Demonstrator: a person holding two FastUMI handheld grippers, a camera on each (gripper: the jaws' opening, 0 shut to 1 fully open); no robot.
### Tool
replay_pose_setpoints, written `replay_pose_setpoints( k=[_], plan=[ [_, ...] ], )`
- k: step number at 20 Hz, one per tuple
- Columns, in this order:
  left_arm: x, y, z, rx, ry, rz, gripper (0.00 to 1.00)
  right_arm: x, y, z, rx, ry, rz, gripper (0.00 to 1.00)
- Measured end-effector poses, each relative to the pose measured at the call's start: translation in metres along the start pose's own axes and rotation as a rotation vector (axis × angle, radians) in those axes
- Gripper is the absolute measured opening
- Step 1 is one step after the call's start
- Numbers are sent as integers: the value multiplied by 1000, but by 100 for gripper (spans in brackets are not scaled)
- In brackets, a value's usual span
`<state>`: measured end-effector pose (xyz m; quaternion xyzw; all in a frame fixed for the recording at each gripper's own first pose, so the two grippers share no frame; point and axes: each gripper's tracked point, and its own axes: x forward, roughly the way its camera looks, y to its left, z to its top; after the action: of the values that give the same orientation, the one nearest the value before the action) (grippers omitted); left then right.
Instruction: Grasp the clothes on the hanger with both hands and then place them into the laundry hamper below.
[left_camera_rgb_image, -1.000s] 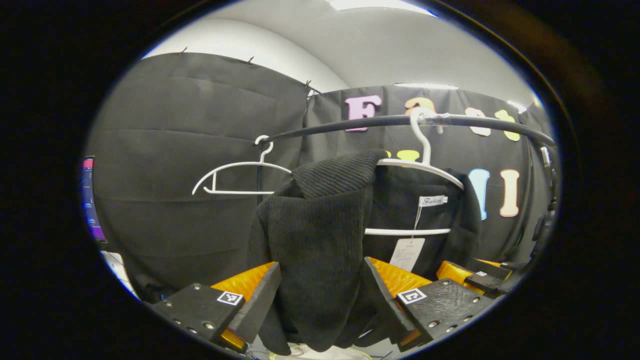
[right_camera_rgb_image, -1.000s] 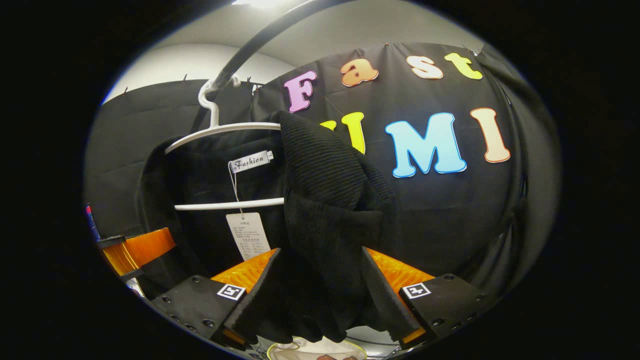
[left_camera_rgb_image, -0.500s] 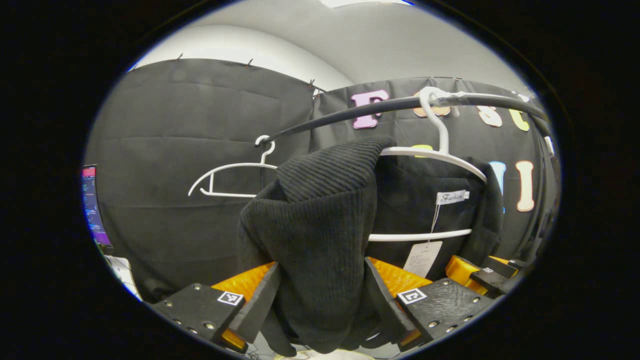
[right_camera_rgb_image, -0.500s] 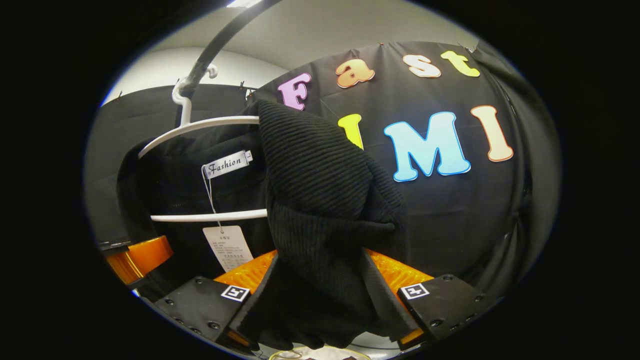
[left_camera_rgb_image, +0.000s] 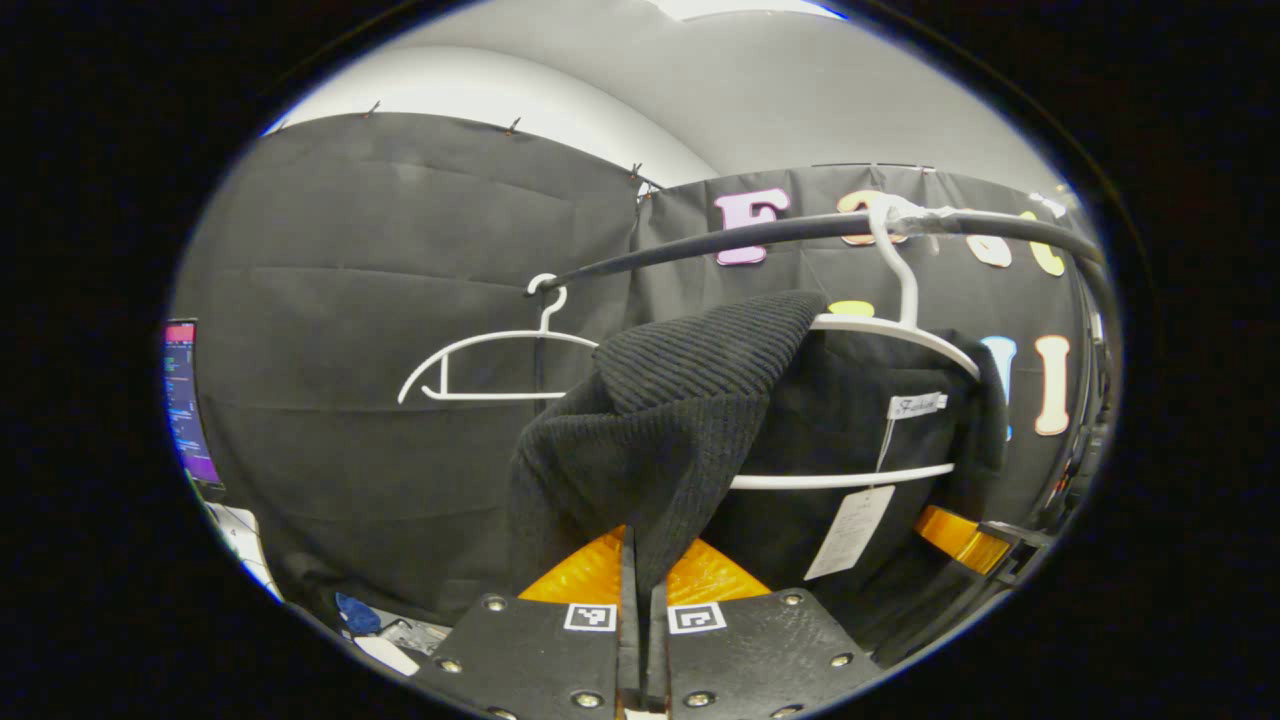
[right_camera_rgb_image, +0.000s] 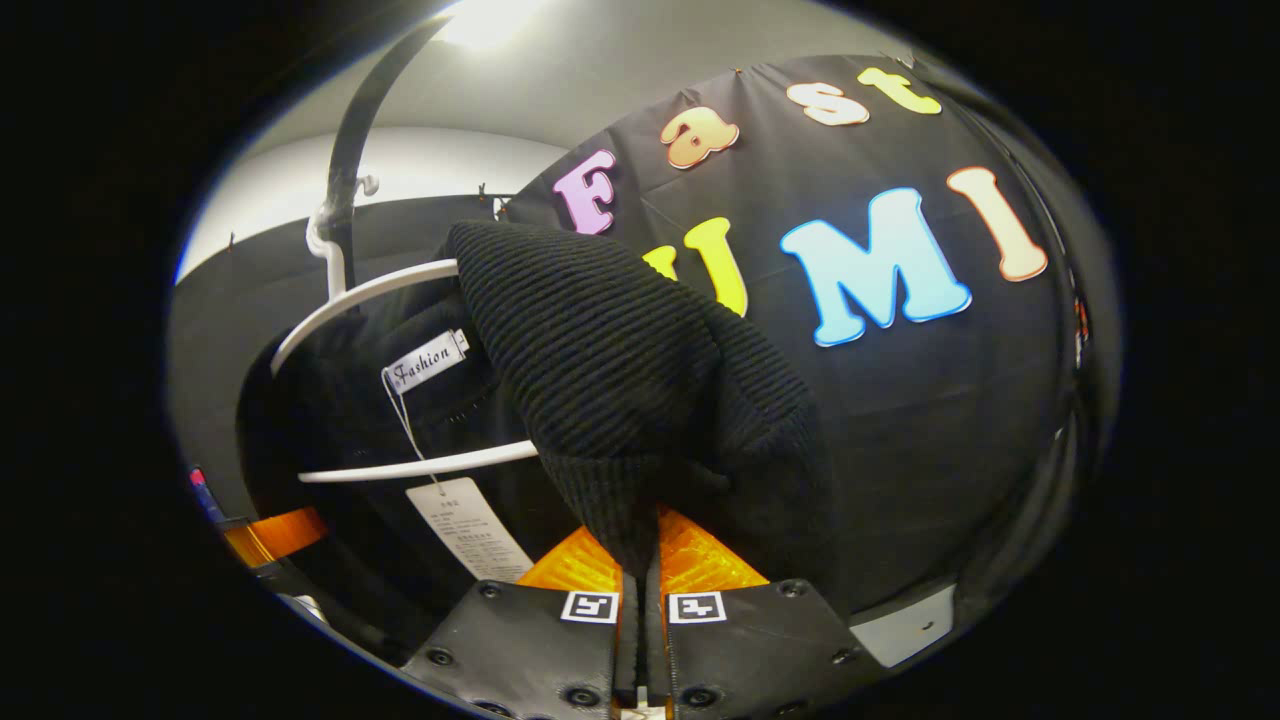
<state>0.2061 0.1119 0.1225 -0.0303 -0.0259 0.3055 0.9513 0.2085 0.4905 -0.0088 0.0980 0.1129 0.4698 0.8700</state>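
Left gripper (left_camera_rgb_image: 640, 575) first: its two fingers are pinched together with a fold of the black knit sweater (left_camera_rgb_image: 660, 430) caught between them, the cloth running straight down into the closed gap. In the right gripper view it is the same story, the right gripper (right_camera_rgb_image: 640, 560) clamped tight on the other shoulder of the sweater (right_camera_rgb_image: 620, 360), ribbed knit bunching just above the fingertips.

Moving outward, the garment hangs on a white hanger (left_camera_rgb_image: 900, 330), one shoulder draped over the hanger's arm and pulled toward the camera. In the right gripper view the hanger (right_camera_rgb_image: 360, 300) curves left of the grasped fold, and its lower bar crosses the dark inside of the sweater. A white neck label (right_camera_rgb_image: 428, 360) sits below the hanger's arm, and a paper tag (right_camera_rgb_image: 468, 528) dangles from it on a thin string; the left gripper view shows that tag (left_camera_rgb_image: 848, 532) too, hanging just beneath the lower bar.

The hanger's hook sits over a dark rail (left_camera_rgb_image: 790, 232). Farther left along the rail, a bare white hanger (left_camera_rgb_image: 490, 355) hangs against the cloth. At the far left edge, a lit screen (left_camera_rgb_image: 185, 400).
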Motion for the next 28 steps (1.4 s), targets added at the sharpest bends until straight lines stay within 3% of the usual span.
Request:
replay_pose_setpoints(
  k=[1, 2, 10, 11, 12, 18, 25, 28],
  plan=[
    [-1, 0, 1, -11, -3, -12, 5, 7, -8, 5, 1, -8, -4, 5],
    [-1, -1, 0, -20, 1, -28, 4, -4, -13, 8, -1, -22, -6, 0],
    [-27, 10, 15, -39, -32, -122, 2, -11, -20, 17, 30, -43, -23, 0],
    [-31, 16, 21, -46, -39, -115, 5, -11, -23, 21, 28, -50, -29, 0],
    [-29, 14, 17, -46, -32, -128, 1, -11, -24, 23, 24, -56, -35, 1],
    [-40, 15, 32, -62, -54, -162, 1, -24, -32, 33, 30, -78, -62, 1],
    [-38, 42, 58, -171, -90, -177, 1, -28, -60, 62, 84, -133, -93, 0],
    [-36, 52, 70, -148, -113, -174, 1, -26, -62, 71, 72, -157, -101, 0]
  ],
)
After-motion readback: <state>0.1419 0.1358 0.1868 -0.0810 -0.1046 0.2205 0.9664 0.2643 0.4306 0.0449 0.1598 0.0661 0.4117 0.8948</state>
